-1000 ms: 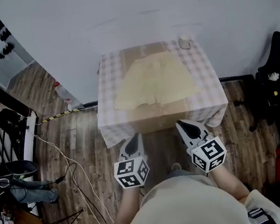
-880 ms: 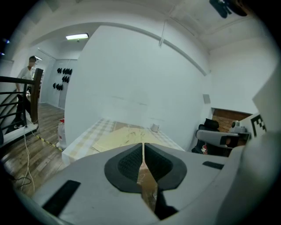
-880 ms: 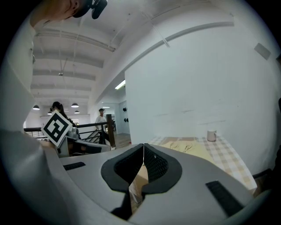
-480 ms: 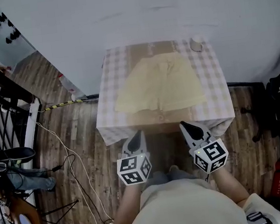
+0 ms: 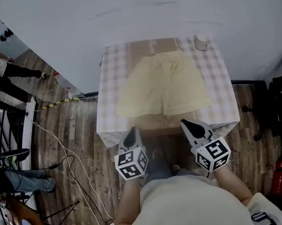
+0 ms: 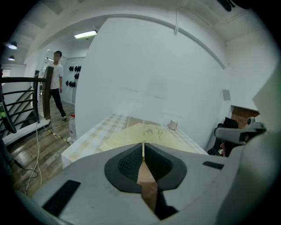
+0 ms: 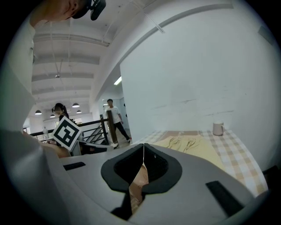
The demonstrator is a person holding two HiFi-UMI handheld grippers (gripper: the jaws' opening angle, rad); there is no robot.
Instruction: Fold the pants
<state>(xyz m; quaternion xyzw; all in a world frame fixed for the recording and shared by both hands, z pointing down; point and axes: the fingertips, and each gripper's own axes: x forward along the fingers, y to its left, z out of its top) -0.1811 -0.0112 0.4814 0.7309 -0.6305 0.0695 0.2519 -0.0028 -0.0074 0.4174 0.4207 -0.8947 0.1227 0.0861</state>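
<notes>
Hovering shut and empty, left tool (image 5: 131,132) and right tool (image 5: 187,124) face the pants (image 5: 160,84) spread ahead; right gripper view catches the left's marker cube (image 7: 66,130), left gripper view doesn't.

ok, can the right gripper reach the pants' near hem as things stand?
Likely yes: nothing lies between the right gripper and the pants; the mug stands at the far corner. Its fingers are shut, though.

I see the table (image 5: 107,93) steeply from overhead, off its near edge; both gripper cameras look low across it, sharing the pants (image 5: 160,84) and mug (image 5: 202,41).
</notes>
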